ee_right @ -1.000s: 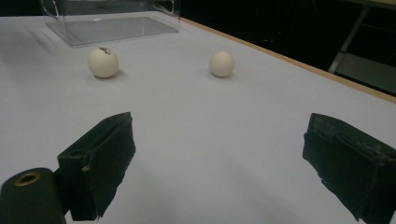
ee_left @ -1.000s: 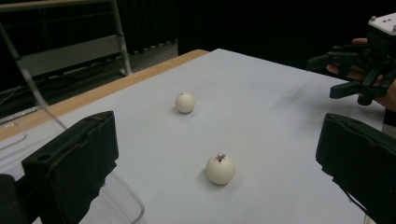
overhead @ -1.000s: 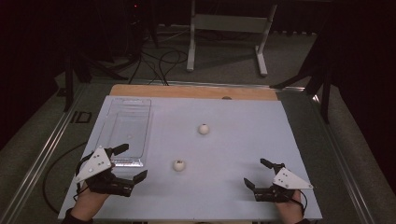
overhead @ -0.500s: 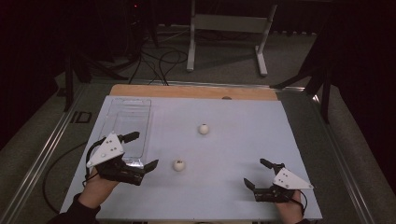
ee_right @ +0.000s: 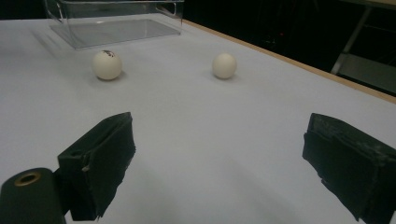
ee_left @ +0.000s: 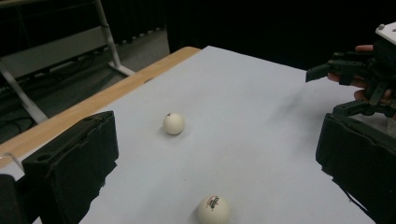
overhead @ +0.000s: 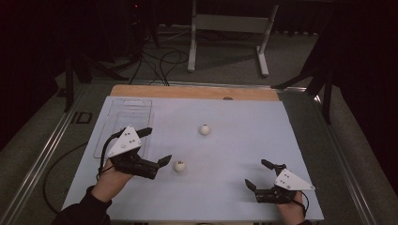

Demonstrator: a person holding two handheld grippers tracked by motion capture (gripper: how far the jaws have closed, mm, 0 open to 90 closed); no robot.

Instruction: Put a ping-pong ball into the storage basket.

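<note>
Here the left gripper (overhead: pixel 157 146) hangs just above the desk (overhead: pixel 244 140) with its two black jaws spread wide, holding nothing. The nearer ping-pong ball (overhead: pixel 179 166) lies just beside the tip of its lower jaw — close, but whether they touch cannot be told from the high view. In the left gripper view that ball, with a small printed mark on top, sits low between the jaws, and neither jaw touches it.

There are two white ping-pong balls in all. The second ball (overhead: pixel 204 130) lies farther up the desk, near its middle, well apart from the first and from both grippers.

One clear plastic box (overhead: pixel 123 123) stands at the desk's left side, just beyond the left gripper; it looks empty.

The right gripper (overhead: pixel 263 174) is at the near right corner of the desk, jaws likewise spread and empty, well apart from both balls — its own view shows them side by side in the distance, before the box.
</note>
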